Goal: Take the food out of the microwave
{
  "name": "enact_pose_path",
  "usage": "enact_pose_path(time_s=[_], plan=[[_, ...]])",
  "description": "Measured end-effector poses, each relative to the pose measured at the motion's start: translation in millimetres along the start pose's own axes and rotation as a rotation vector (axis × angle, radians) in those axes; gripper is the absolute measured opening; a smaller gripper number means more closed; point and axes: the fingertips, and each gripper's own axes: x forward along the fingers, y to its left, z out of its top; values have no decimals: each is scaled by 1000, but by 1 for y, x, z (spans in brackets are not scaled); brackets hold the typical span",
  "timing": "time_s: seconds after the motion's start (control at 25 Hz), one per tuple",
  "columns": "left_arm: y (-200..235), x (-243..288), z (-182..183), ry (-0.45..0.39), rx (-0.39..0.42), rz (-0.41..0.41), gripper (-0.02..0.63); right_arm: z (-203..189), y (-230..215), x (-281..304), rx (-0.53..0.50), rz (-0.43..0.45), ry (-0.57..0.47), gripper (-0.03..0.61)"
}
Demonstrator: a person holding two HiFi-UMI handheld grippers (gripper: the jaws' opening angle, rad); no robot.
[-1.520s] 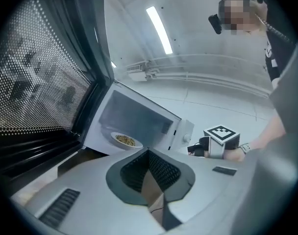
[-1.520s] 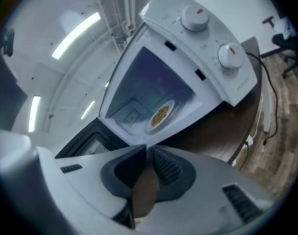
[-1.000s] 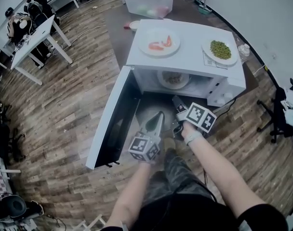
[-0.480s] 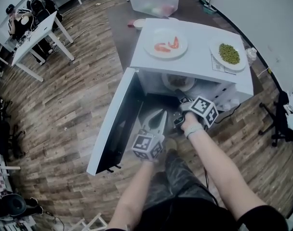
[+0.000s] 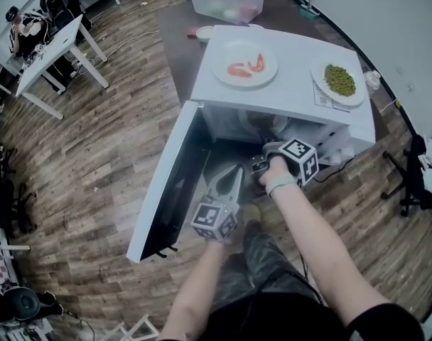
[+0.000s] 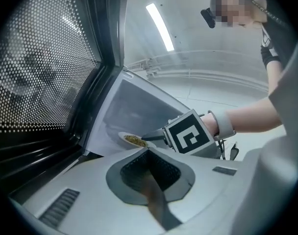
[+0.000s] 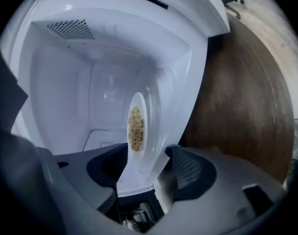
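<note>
Food plate stands edge-on between the right gripper's opening jaws, unseen from the head view; left gripper pressed together.

The head view looks steeply down onto the microwave, centred in the frame. The left gripper view faces level, close beside the open door. The right gripper view peers close into the cavity. The 2 gripper views share the plate of food.
</note>
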Motion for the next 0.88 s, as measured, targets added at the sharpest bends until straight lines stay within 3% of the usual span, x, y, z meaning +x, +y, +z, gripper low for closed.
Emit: enact_pose_path(time_s=[0.28, 0.48, 0.88], plan=[[3, -4, -3, 3, 2, 10, 11, 4, -11, 8, 40, -68, -22, 264], [5, -6, -8, 11, -14, 23, 11, 2, -11, 8, 45, -51, -3, 240], [-4, -7, -12, 31, -14, 13, 11, 1, -1, -9, 33, 31, 12, 73]])
